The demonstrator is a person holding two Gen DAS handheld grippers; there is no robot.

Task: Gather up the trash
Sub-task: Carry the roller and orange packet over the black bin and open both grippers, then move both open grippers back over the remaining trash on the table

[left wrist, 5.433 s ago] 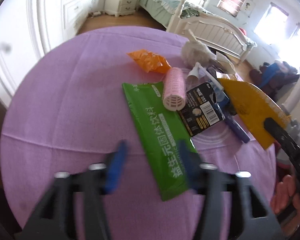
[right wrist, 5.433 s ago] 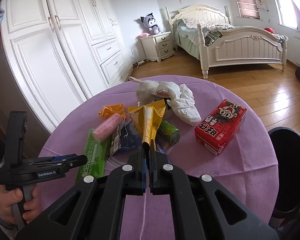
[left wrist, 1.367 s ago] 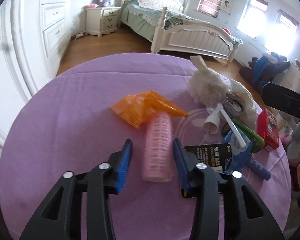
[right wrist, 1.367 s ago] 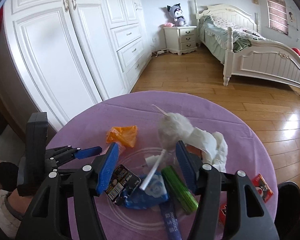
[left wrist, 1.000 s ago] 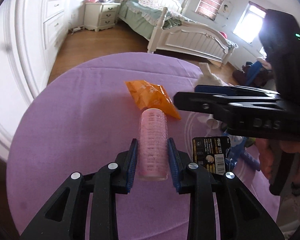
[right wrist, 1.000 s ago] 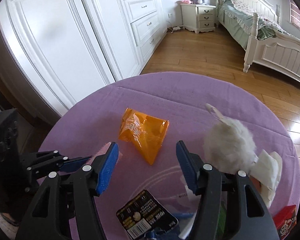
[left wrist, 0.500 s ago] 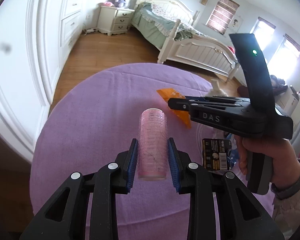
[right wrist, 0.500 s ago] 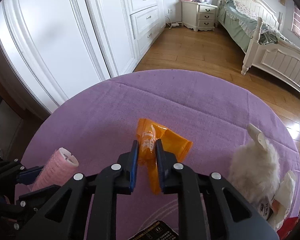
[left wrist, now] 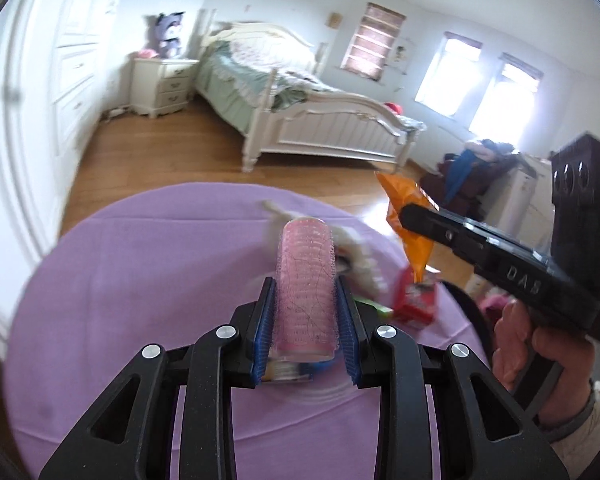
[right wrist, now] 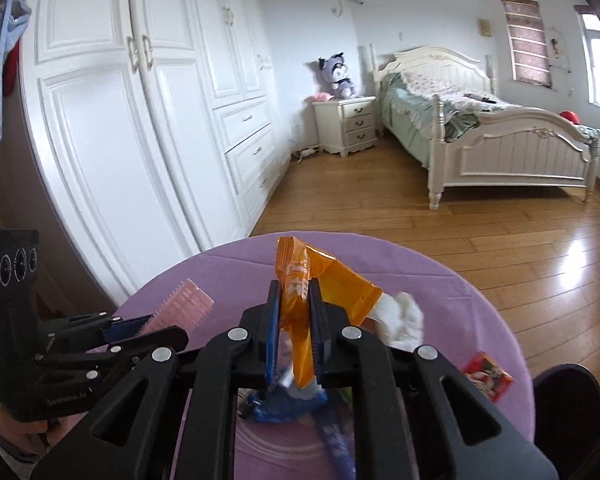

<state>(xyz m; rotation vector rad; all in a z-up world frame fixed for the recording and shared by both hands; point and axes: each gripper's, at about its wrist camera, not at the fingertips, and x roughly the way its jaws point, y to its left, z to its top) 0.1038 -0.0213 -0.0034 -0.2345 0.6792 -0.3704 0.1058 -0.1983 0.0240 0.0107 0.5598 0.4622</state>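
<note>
My left gripper [left wrist: 305, 312] is shut on a pink hair roller [left wrist: 305, 280] and holds it above the round purple table [left wrist: 120, 280]. The roller also shows in the right wrist view [right wrist: 180, 306] at the left. My right gripper [right wrist: 295, 324] is shut on an orange snack wrapper [right wrist: 300, 292] lifted off the table; the wrapper hangs from it in the left wrist view [left wrist: 410, 220]. Both grippers are raised side by side over the table.
On the table lie a white fluffy wad [right wrist: 400, 318], a blue wrapper [right wrist: 288, 402], a red snack box [left wrist: 416, 300] and a small red packet [right wrist: 486, 376]. A black bin [right wrist: 568, 412] stands at the table's right. A bed and wardrobe stand behind.
Both grippers have risen from the table. The right one carries the orange wrapper up and right. The left one has swung right with the roller.
</note>
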